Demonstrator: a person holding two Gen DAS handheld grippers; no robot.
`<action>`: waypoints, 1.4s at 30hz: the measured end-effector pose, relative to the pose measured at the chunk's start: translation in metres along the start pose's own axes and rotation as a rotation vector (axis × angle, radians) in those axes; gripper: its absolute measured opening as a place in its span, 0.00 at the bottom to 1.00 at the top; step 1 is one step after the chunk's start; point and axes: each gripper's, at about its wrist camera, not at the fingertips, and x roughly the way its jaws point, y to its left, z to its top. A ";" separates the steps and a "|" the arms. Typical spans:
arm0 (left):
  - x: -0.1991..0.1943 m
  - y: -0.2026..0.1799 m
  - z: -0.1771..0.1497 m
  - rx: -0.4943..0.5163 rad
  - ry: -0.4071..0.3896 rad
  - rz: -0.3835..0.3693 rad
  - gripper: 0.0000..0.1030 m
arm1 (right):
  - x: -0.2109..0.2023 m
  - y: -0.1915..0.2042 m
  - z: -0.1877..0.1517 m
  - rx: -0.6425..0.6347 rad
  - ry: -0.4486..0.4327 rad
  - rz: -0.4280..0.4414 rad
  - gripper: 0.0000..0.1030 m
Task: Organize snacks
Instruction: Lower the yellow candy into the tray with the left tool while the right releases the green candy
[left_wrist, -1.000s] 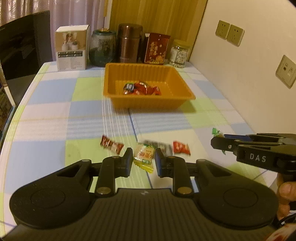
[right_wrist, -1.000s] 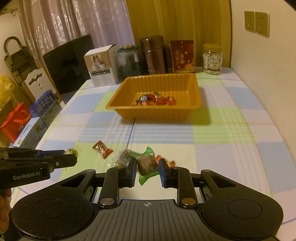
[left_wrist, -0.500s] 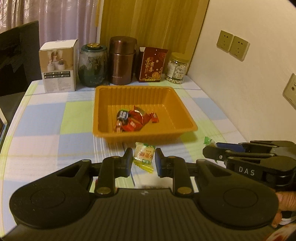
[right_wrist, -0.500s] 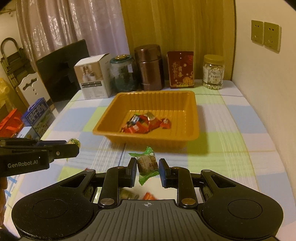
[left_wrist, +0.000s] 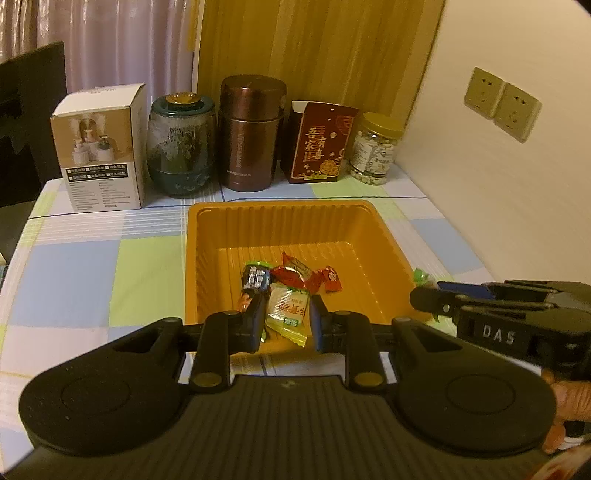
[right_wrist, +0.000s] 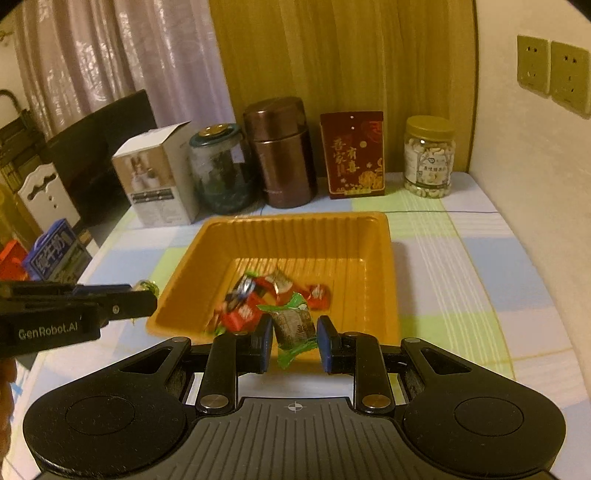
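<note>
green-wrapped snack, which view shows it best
The right wrist view: the green-wrapped snack sits front and centre, pinched in the right hand-held gripper. The left wrist view shows only a scrap of green wrapper poking past that hand-held gripper's tip.

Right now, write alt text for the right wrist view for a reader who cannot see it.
The right tool grips a green-wrapped candy over the near edge of an orange tray holding several wrapped snacks. The left tool reaches in from the left, beside the tray, with a small candy. Jars, tins and boxes line the checked table's far edge.
</note>
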 end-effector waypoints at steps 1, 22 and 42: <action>0.004 0.002 0.002 -0.002 0.003 0.001 0.22 | 0.005 -0.002 0.005 0.008 0.000 -0.001 0.25; 0.070 0.019 0.012 -0.027 0.059 0.012 0.34 | 0.062 -0.020 0.023 0.056 0.054 -0.012 0.25; 0.055 0.020 0.008 0.007 0.035 0.033 0.39 | 0.059 -0.023 0.028 0.097 -0.001 0.034 0.47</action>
